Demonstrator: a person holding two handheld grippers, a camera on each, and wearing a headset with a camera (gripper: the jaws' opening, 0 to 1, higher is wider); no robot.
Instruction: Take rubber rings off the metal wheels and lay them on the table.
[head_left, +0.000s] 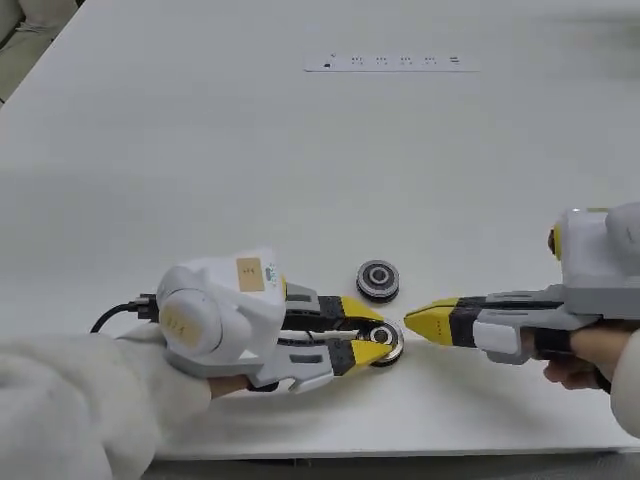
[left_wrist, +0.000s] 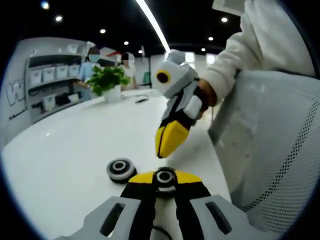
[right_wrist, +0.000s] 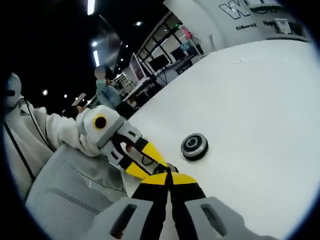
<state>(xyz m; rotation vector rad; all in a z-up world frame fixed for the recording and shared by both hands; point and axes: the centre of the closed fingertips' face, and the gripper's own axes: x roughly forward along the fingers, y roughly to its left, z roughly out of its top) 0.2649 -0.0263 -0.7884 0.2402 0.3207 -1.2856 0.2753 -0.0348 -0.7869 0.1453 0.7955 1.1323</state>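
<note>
**Left gripper** (head_left: 383, 331): jaws clamped on a metal wheel (head_left: 391, 343). In the left gripper view the two yellow tips sit on either side of the wheel's hub and press it between them. The wheel rests near the front edge of the white table (head_left: 300, 180).

**Right gripper** (head_left: 414, 319): jaws drawn together, and nothing can be seen between them. In the head view its yellow point lies just beside the held wheel, on the person's right, aimed at it. Whether the tip touches the wheel cannot be told. In the right gripper view, the closed tips meet the left gripper's tips at the same spot.

**Second wheel** (head_left: 378, 280): lies flat and free on the table, just beyond the held one, away from both grippers. A dark band circles its rim, judged to be its rubber ring, in place.

**Further out:** a white socket strip (head_left: 391, 65) lies at the far side of the table, well apart from the work.

**State of the task:** no loose ring lies anywhere on the table surface in the pictures. The free wheel appears to keep its ring. The held wheel's rim is mostly hidden by the jaws, so its ring cannot be confirmed. Judged from this, no ring has yet been removed. The first wheel is held ready for stripping and the second is untouched, so both rings are left to pull off and lay down.
</note>
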